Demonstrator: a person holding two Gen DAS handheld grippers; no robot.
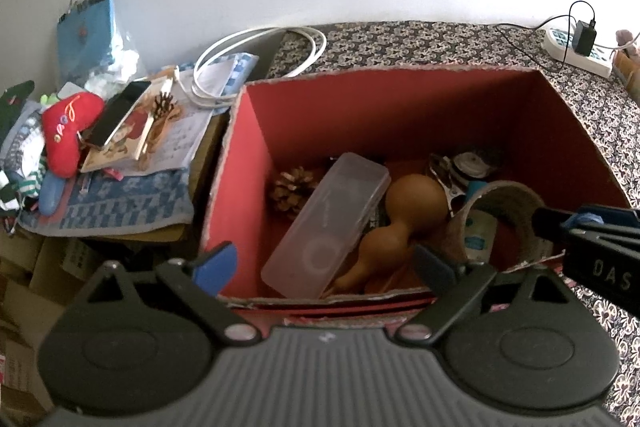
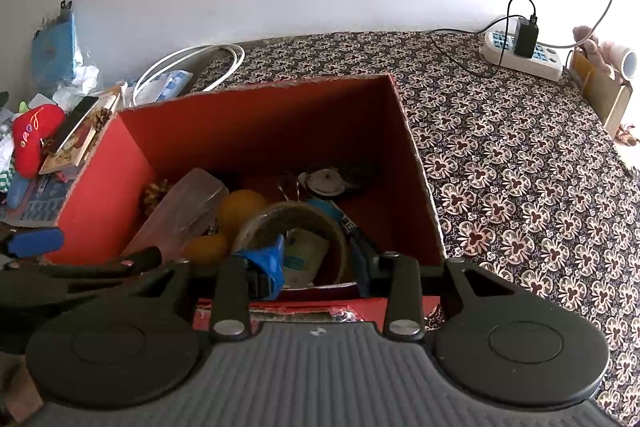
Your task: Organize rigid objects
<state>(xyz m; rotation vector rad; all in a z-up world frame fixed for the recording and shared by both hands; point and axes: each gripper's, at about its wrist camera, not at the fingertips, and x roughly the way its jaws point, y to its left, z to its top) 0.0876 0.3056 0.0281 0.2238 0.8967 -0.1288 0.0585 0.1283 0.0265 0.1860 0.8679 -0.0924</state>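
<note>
1. Left wrist view: a red box [image 1: 400, 115] is seen on the patterned worktop [image 1: 440, 43]. Inside lie a clear case [image 1: 328, 223], a gourd [image 1: 400, 223], a pine cone [image 1: 292, 187] at the far left, and a tape ring [image 1: 500, 223] at the near right.
2. The left gripper [image 1: 324, 263] is held spread wide above the box's near edge; nothing is held or touched between its fingers.
3. The right gripper [image 1: 560, 223] enters from the right, its fingers closed on the ring's right wall.
4. The ring is judged stiff and light, with a thin wall best pinched across, as is being done. The case looks smooth and possibly slippery; a hold across its short width would suit. The gourd is judged hard, rounded and liable to roll.
5. To the far left a clutter pile is seen: a red plush [image 1: 68, 131], a phone [image 1: 116, 115] and a white cable [image 1: 256, 51].
6. Right wrist view: the right gripper [image 2: 316, 263] is pinched on the ring [image 2: 292, 219], one finger inside it and one outside, just within the box [image 2: 260, 123] at its near wall.
7. The gourd [image 2: 240, 211] and case [image 2: 180, 215] lie left of the ring; a round metal item [image 2: 328, 181] lies farther back, too dark to identify.
8. A power strip [image 2: 520, 55] rests far right on the worktop [image 2: 520, 167].
</note>
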